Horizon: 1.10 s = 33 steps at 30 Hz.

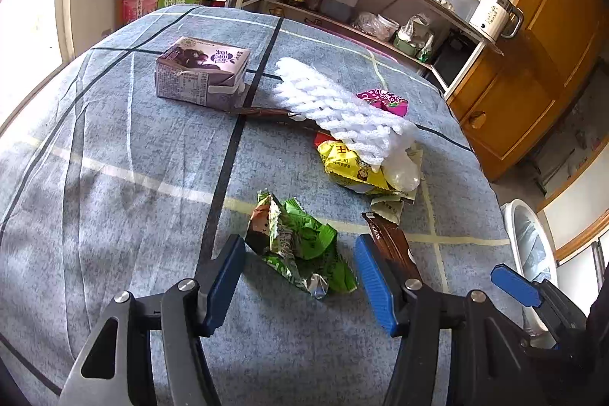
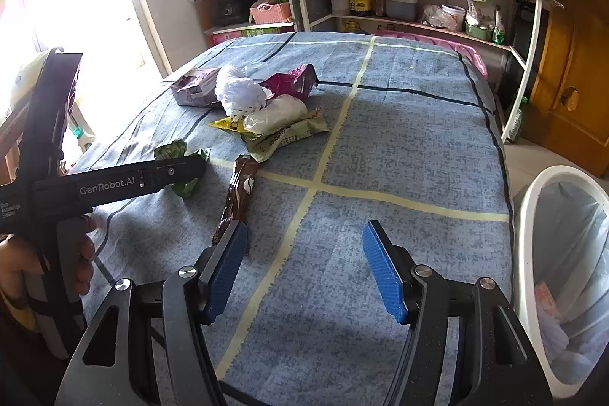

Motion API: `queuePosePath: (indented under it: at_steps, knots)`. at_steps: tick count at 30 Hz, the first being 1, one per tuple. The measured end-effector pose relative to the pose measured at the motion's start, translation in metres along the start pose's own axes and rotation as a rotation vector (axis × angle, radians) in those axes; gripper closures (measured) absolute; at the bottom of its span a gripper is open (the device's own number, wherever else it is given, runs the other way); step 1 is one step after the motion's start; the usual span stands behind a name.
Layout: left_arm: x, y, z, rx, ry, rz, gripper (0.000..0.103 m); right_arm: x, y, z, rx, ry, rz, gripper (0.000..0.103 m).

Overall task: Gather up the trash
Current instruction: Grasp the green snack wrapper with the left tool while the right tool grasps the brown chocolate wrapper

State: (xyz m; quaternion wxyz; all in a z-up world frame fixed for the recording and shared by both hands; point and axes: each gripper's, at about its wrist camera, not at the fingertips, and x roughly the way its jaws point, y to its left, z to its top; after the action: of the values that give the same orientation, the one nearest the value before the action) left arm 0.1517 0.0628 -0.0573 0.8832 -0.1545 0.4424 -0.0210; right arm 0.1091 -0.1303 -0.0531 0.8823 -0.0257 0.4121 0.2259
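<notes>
My left gripper (image 1: 300, 276) is open just above the blue checked tablecloth (image 1: 114, 215), with a crumpled green wrapper (image 1: 300, 246) lying between its blue fingers; the pads do not press it. A brown wrapper (image 1: 392, 242) lies right beside its right finger. Further back is a heap: yellow wrapper (image 1: 350, 166), white plastic bag (image 1: 399, 174), white foam net (image 1: 335, 105), magenta wrapper (image 1: 384, 99) and a purple drink carton (image 1: 201, 71). My right gripper (image 2: 304, 269) stands open over bare cloth, the brown wrapper (image 2: 238, 196) just past its left finger.
A white bin (image 2: 563, 253) with a clear liner stands off the table's right edge and holds some trash. Metal shelves (image 2: 418, 21) with bottles and jars run behind the table. A hand (image 2: 83, 253) holds the left tool at the left.
</notes>
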Motion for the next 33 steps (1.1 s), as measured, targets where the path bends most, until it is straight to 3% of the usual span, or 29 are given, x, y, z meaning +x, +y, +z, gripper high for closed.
queuePosePath:
  at_steps: [3,6,10,26,27,29,33]
  knots:
    - [0.004,-0.002,0.003,0.033,0.001,0.012,0.043,0.004,0.004,0.001,-0.008,0.012,0.013,0.039]
    - [0.005,0.001,0.005,0.055,-0.006,0.026,0.053,0.009,0.008,0.002,-0.015,0.023,0.017,0.039]
    - [0.003,0.009,0.005,0.055,-0.006,-0.009,0.054,0.014,0.012,0.004,-0.021,0.033,0.027,0.039]
    - [-0.014,0.029,-0.005,0.059,-0.027,-0.024,0.064,0.041,0.036,0.012,-0.063,0.068,0.044,0.040]
    - [-0.015,0.029,-0.005,0.061,-0.028,-0.026,0.066,0.041,0.036,0.012,-0.064,0.064,0.042,0.042]
    - [-0.018,0.029,-0.006,0.061,-0.031,-0.029,0.068,0.041,0.037,0.012,-0.065,0.064,0.038,0.060]
    - [-0.022,0.027,-0.010,0.071,-0.035,-0.027,0.072,0.040,0.038,0.010,-0.070,0.059,0.034,0.072]
